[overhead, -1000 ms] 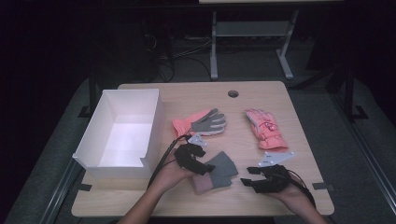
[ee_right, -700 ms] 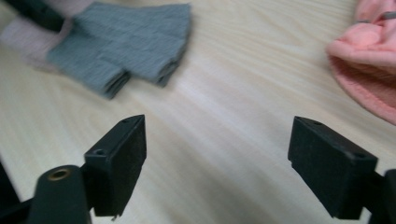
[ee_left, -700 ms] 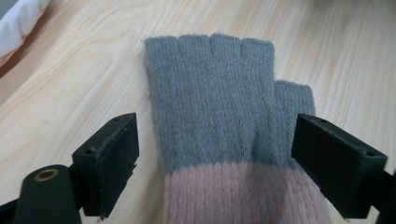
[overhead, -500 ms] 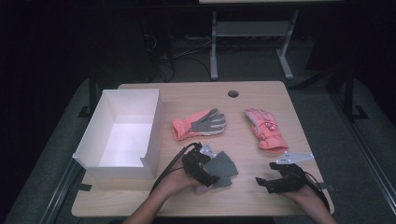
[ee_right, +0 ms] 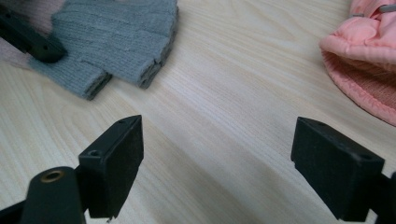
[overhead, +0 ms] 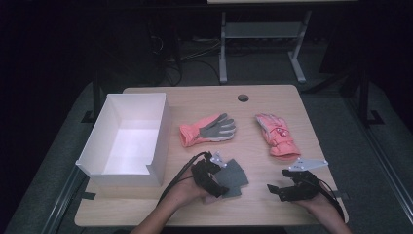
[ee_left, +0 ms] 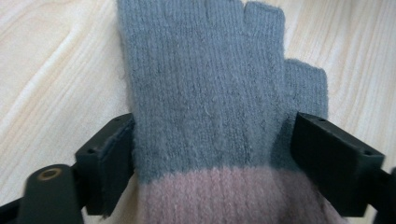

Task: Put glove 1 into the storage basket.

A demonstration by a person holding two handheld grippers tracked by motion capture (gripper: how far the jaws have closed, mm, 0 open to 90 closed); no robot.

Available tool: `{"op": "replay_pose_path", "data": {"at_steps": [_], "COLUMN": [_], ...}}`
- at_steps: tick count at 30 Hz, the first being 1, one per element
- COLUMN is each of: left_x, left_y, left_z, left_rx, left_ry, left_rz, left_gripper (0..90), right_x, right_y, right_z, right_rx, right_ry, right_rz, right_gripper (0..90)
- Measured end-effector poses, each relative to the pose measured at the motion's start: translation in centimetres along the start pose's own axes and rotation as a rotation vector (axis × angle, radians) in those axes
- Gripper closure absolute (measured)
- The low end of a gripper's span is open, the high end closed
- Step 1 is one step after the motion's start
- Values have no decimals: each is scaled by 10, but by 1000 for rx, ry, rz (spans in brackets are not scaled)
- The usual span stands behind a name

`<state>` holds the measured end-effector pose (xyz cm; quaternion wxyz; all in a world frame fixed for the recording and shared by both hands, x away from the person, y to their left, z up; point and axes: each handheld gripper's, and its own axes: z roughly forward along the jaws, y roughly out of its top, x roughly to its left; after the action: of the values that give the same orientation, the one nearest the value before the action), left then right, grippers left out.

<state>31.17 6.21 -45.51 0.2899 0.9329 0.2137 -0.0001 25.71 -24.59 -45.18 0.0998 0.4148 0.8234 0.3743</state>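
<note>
White box [overhead: 160,131] sits far left, likely the drop spot. Your left gripper [overhead: 213,176] straddles the grey knit glove [ee_left: 205,93] near the front edge, jaws wide, just been opening, pads at its sides, not clamping. Your right gripper [overhead: 287,187] hangs released over bare table [ee_right: 224,116], nothing between. Since earlier, right hand pulled away rightward off the glove

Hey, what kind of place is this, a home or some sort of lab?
Most likely a lab or recording workspace: a plain wooden table with a cable hole, metal stand legs and loose cables on the dark floor behind, and staged gloves beside a white box.
</note>
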Motion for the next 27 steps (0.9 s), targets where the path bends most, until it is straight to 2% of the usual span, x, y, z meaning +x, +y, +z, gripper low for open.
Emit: {"op": "replay_pose_path", "data": {"at_steps": [2, 3, 4, 11, 13, 22, 27], "left_x": [0, 1, 2, 3, 3, 6, 6], "left_y": [0, 0, 1, 2, 2, 6, 9], "left_z": [0, -1, -2, -5, -5, -11, -18], "left_rx": [1, 6, 16, 19, 19, 7, -3], "left_ry": [-6, -12, -18, -87, -97, -124, -136], "left_rz": [-6, -1, 10, -6, -15, -37, -46], "left_gripper": [198, 256, 256, 521, 565, 608, 608], "right_x": [0, -1, -1, -3, -3, -3, -2], "right_y": [0, -1, -1, -1, -1, -1, -1], "right_z": [0, 0, 0, -1, -1, 0, -1], "right_rx": [-3, -6, -6, -11, -11, -17, -21], "right_ry": [0, 1, 1, -8, -9, -29, -43], "right_rz": [0, 2, 2, 8, 3, 17, 5], "right_gripper": [166, 167, 167, 167, 166, 166, 153]}}
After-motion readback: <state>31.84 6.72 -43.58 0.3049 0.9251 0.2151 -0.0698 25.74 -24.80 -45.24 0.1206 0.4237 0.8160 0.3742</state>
